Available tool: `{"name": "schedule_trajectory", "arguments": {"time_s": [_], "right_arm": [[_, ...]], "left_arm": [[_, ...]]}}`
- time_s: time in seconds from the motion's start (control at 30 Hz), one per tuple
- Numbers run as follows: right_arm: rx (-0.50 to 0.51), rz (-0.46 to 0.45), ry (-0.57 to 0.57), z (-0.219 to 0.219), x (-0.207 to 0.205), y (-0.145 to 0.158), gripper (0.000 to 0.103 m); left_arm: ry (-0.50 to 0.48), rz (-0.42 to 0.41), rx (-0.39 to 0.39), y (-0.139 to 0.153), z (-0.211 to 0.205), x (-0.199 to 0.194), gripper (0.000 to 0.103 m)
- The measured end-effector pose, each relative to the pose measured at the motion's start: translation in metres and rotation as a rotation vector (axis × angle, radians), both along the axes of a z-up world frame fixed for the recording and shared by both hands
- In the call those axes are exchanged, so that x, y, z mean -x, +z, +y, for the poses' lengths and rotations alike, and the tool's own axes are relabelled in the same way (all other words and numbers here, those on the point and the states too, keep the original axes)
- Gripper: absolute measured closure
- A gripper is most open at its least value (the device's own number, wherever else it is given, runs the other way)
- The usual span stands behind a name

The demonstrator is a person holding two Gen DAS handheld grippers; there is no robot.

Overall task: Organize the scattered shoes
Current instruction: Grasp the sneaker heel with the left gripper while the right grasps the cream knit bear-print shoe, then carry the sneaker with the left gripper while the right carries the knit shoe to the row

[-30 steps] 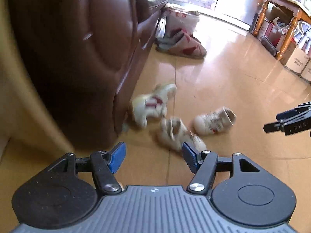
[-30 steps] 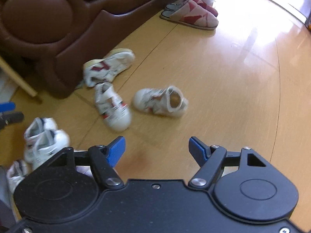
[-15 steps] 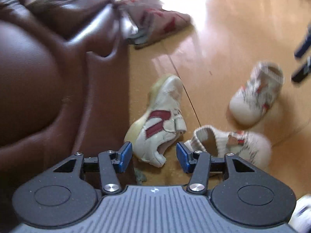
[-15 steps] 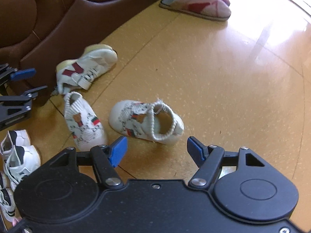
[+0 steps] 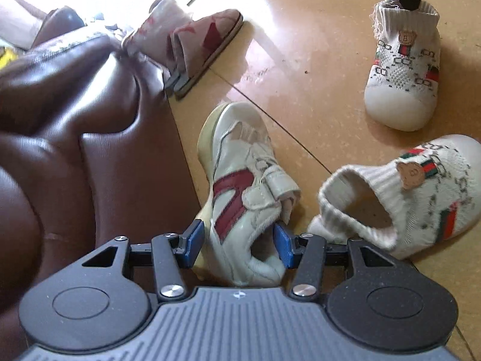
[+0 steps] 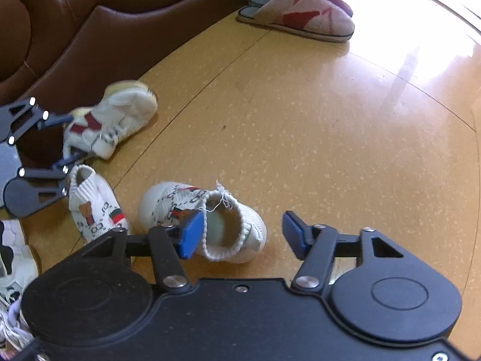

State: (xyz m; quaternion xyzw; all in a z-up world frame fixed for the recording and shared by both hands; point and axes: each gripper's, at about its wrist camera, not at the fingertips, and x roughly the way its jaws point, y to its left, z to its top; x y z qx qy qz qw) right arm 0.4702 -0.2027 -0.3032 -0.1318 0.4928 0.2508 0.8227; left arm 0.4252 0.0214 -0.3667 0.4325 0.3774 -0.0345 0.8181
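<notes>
Both grippers have advanced since the earlier frames, each now reaching a shoe. Left gripper (image 5: 237, 245) straddles the heel of the small white leather sneaker with dark-red side stripes and a strap (image 5: 240, 186); its blue pads (image 5: 192, 242) sit at either side of the heel, partly open, and whether they press the shoe cannot be told. This sneaker lies on the tan speckled floor (image 6: 315, 126) just beside the brown leather sofa (image 5: 75, 150). Right gripper (image 6: 240, 231) is wide open, its left pad touching the ribbed cuff of 1 cream knitted baby shoe with a bear patch and red-green bands (image 6: 210, 216), while its right pad stands clear of the heel. The 2nd matching knitted shoe (image 6: 93, 207) lies between that shoe and the sneaker. Farther off, 2 pink-and-red fabric slippers (image 6: 303, 15) lie side by side near the sofa. More white shoes (image 6: 13, 258) show at the left edge of the right wrist view.
</notes>
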Motion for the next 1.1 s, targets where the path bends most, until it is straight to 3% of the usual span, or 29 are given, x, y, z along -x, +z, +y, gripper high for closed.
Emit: {"name": "schedule_trajectory", "arguments": {"time_s": [0.07,0.27,0.43,0.5,0.57,0.67,0.97,1.1], "right_arm": [[0.009,0.01,0.007,-0.005,-0.003,0.0,0.061],[0.036,0.024,0.072,0.0,-0.009,-0.005,0.061],[0.117,0.016,0.176,0.024,-0.006,-0.027,0.059],[0.097,0.006,0.133,0.024,-0.01,-0.034,0.062],[0.072,0.015,0.097,0.017,-0.012,-0.034,0.086],[0.026,0.04,0.045,0.002,-0.014,-0.033,0.094],[-0.156,0.122,-0.188,-0.052,0.005,-0.002,0.095],[-0.171,0.137,-0.246,-0.065,0.032,0.019,0.095]], "left_arm": [[0.003,-0.019,-0.002,-0.001,-0.001,-0.004,0.064],[0.006,-0.045,-0.019,-0.003,0.0,-0.019,0.065],[0.049,-0.03,0.035,0.0,0.005,-0.031,0.069],[0.084,-0.028,0.095,0.008,0.009,-0.034,0.074],[0.103,-0.038,0.145,0.017,0.013,-0.032,0.08],[0.102,-0.055,0.194,0.03,0.012,-0.026,0.084],[0.108,-0.091,0.356,0.097,-0.002,0.008,0.093],[0.191,-0.058,0.546,0.141,0.007,0.038,0.093]]}}
